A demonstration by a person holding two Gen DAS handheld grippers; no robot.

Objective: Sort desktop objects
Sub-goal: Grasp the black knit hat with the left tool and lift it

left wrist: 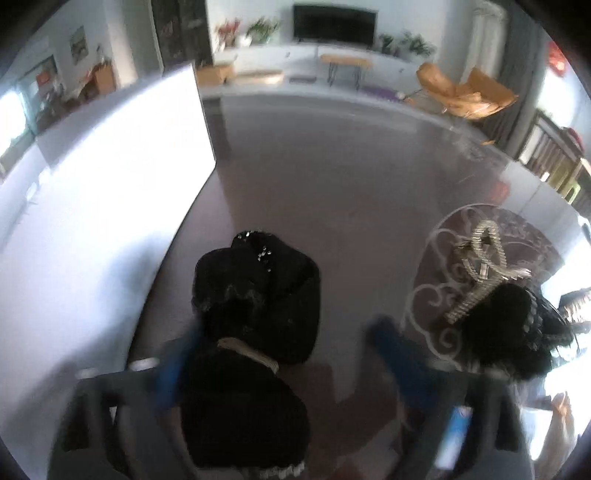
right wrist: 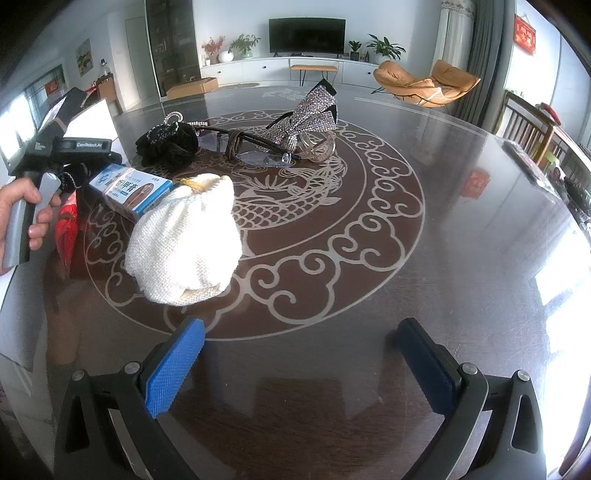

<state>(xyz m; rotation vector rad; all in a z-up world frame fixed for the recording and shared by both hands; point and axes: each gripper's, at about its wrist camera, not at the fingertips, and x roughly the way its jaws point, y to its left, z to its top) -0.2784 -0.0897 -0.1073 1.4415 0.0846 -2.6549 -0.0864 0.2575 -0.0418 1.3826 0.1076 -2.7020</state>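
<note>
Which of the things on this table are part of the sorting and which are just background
To sort: black scrunchie, rhinestone bow, glasses, hair claw, blue box, white pouch, black pouch between the left tongs.

Background: TV, orange chair, plants, white board.

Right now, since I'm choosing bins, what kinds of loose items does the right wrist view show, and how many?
Rhinestone bow: 1
Black fabric piece: 1
White knit pouch: 1
Blue-white box: 1
Glasses: 1
Clear claw clip: 1
Red packet: 1
Total: 7
</note>
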